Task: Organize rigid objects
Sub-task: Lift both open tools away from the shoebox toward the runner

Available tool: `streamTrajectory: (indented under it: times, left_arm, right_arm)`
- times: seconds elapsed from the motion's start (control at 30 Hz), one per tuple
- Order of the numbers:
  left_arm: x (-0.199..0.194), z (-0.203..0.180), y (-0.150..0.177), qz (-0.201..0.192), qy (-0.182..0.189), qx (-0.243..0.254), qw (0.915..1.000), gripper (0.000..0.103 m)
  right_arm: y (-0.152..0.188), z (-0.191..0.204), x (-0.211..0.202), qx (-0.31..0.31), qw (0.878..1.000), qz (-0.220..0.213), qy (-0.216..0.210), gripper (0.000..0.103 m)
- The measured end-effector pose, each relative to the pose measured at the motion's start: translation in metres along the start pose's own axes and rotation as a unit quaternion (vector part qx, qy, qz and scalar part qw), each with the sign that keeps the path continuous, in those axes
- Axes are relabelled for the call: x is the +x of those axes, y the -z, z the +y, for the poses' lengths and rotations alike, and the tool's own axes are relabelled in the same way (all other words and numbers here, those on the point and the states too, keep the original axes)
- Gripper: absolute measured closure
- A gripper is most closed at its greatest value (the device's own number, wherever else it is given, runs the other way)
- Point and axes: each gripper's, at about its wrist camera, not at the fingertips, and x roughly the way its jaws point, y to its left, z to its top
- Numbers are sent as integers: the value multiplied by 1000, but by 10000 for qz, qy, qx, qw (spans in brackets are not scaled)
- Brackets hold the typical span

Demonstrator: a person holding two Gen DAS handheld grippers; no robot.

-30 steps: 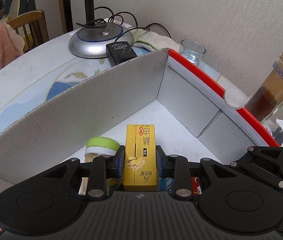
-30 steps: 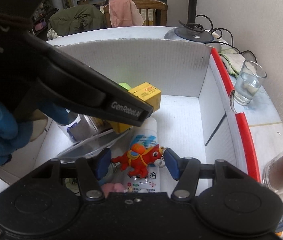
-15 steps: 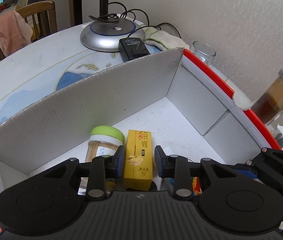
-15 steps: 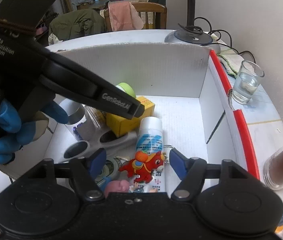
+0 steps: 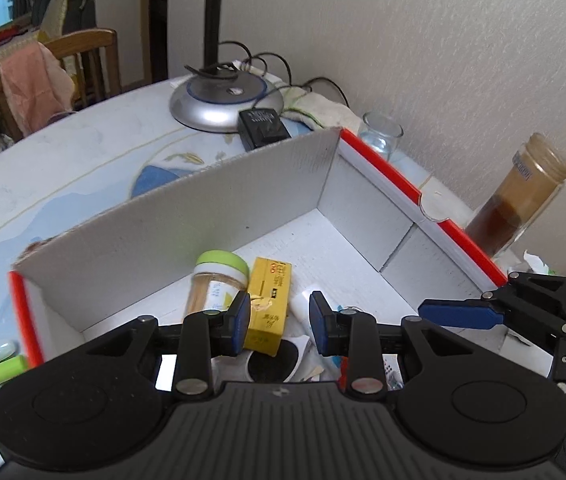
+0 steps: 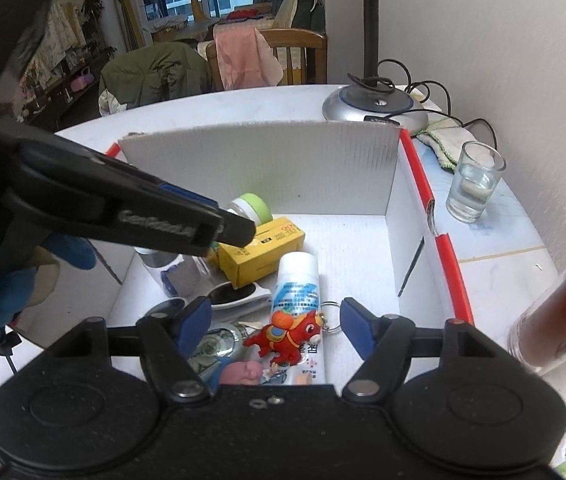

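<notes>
You are gathering everything inside the white box (image 6: 407, 216), so its walls are containing the clutter. The yellow carton (image 5: 269, 304) is lying flat inside, released. Your left gripper (image 5: 279, 322) is hanging spread above it; your right gripper (image 6: 271, 328) is gaping over the red horse keychain (image 6: 287, 336).

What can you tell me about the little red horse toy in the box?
The red horse is a small, glossy, rubbery-looking toy with an orange saddle and a pale snout. It lies on its side atop the white tube inside the box. A metal key ring hangs by its head. The open right gripper hovers around it.
</notes>
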Motion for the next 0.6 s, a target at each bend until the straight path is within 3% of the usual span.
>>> streamTrajectory:
  times: [0.3,0.33,0.37,0.4,0.6]
  left_arm:
    - [-47,7,16,-338,-54,-126,9993,71]
    - [-52,8,17,-377,-49,-150,9992,61]
    - [-57,9,19,-431,-70,-178,9989,43]
    - [-64,9,22,-513,-106,-189,9984,36]
    - [-96,17,36,-750,-135,-197,9969,33]
  right_arm:
    - [-2,9,-18,-7,9997,-237,-59,26]
    - [-2,11,-20,-11,9996,-260,-58,26]
    - [-3,12,-22,-18,9996,-278,-57,26]
    - [-3,14,-24,-24,9995,-298,-65,25]
    - [-6,26,-34,-23,9991,-418,-84,22]
